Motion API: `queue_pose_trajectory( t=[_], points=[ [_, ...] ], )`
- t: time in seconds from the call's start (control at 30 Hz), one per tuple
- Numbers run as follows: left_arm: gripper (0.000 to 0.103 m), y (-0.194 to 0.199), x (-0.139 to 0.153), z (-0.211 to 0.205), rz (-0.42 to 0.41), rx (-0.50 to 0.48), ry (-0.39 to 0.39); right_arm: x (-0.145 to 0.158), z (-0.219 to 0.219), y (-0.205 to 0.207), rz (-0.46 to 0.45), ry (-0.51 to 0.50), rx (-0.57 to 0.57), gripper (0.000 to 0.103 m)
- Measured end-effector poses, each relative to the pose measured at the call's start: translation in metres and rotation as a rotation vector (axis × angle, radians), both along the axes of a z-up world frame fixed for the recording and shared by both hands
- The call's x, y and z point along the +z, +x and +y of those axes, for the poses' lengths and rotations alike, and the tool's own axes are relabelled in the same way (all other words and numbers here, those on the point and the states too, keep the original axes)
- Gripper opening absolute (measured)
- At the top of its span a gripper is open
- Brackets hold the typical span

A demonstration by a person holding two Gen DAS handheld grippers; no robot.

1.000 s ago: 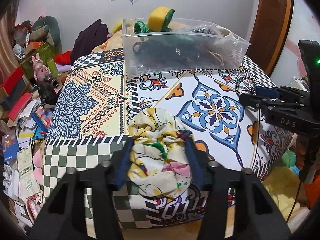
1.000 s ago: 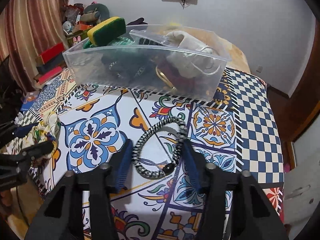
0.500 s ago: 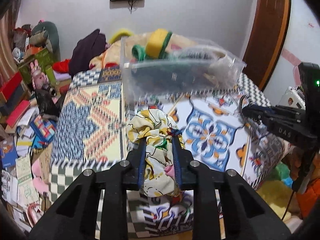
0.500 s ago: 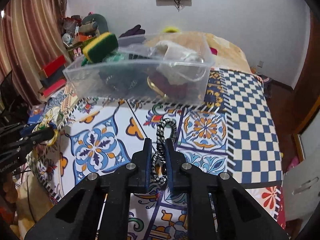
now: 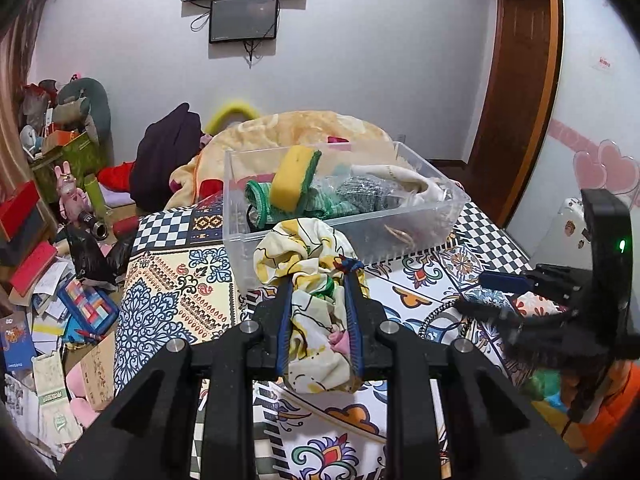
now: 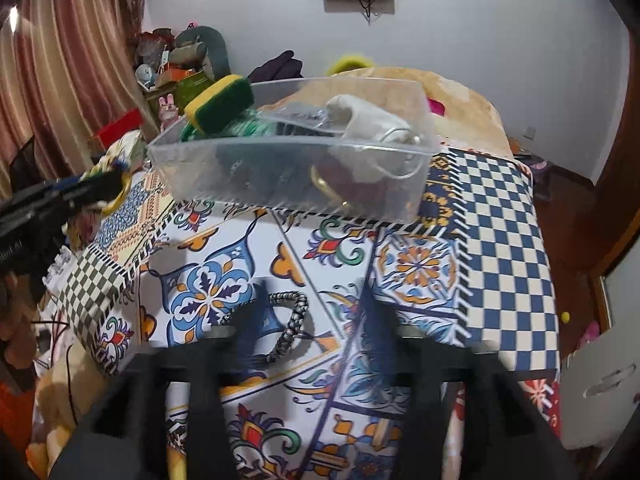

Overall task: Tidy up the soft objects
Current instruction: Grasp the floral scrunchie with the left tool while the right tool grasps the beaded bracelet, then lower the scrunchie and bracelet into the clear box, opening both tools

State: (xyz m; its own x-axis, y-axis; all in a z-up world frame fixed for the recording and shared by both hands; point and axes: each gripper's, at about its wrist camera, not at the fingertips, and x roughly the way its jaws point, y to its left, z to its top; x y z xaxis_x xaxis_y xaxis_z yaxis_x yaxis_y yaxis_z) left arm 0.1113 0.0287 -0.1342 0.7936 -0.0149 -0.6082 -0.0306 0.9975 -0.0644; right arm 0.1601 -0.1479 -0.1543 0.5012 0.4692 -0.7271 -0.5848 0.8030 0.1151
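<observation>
My left gripper (image 5: 319, 280) is shut on a floral cloth scrunchie (image 5: 308, 248) and holds it in the air just in front of the clear plastic bin (image 5: 424, 220). The bin (image 6: 296, 168) holds a yellow-green sponge (image 6: 220, 102), a green cloth and other soft items. My right gripper (image 6: 316, 312) is open and motion-blurred. A black-and-white braided band (image 6: 294, 320) lies on the patterned table (image 6: 500, 240) between its fingers, nearer the left finger. The right gripper shows at the right edge of the left wrist view (image 5: 520, 292).
The table ends close below both grippers. Clutter of books, toys and boxes (image 5: 52, 280) fills the floor at left. A blanket pile (image 5: 304, 132) lies behind the bin. A wooden door (image 5: 516, 80) stands at the right.
My left gripper closed on the scrunchie and lifted it toward the bin. My right gripper closed on the braided band, then opened; the band lies on the table again.
</observation>
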Motion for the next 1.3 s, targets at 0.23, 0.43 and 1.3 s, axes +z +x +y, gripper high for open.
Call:
queue_pose_trajectory(
  t=[0.23,0.43,1.3],
  points=[
    [0.024,-0.002,-0.003,0.004,0.01,0.009,0.002,-0.021,0.03,-0.011,0.023,-0.083,0.097,0.083],
    [0.024,-0.003,-0.004,0.005,0.013,0.012,0.002,-0.029,0.034,-0.013,-0.032,-0.124,0.075,0.063],
    [0.024,0.079,0.057,-0.012,-0.142,-0.035,0.001,0.064,0.002,0.035,-0.201,0.108,-0.042,0.014]
  ],
)
